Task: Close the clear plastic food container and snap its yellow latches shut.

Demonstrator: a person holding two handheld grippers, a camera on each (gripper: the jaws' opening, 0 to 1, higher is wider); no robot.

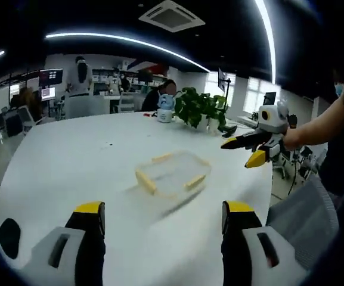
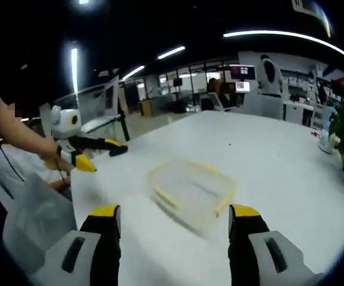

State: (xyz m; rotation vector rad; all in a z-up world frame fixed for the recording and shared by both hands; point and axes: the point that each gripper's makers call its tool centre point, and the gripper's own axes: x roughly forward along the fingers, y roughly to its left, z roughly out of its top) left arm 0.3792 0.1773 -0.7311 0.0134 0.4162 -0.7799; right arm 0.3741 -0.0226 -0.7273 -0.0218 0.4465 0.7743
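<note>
Container (image 1: 173,173), clear plastic with yellow latches (image 1: 146,181) along its sides: sits on the white round table (image 1: 70,161), ahead of both my grippers and touched by neither. In the right gripper view it lies between and beyond my two jaws, blurred (image 2: 191,189); I think the lid is on, but the blur leaves that unsure.

Left gripper (image 1: 163,217): jaws spread wide, holding nothing, low over the near table edge. In the right gripper view it appears at the left (image 2: 103,154), held in my hand (image 2: 53,159), jaws parted.

Right gripper (image 2: 174,221): jaws wide apart, nothing between them. In the left gripper view it enters from the right (image 1: 243,151), beside the container, apart from it.

Potted plant (image 1: 198,108): far table edge, a small white bottle (image 1: 165,111) just beside it.

Background: office desks, monitors (image 1: 50,77), people seated and standing.
</note>
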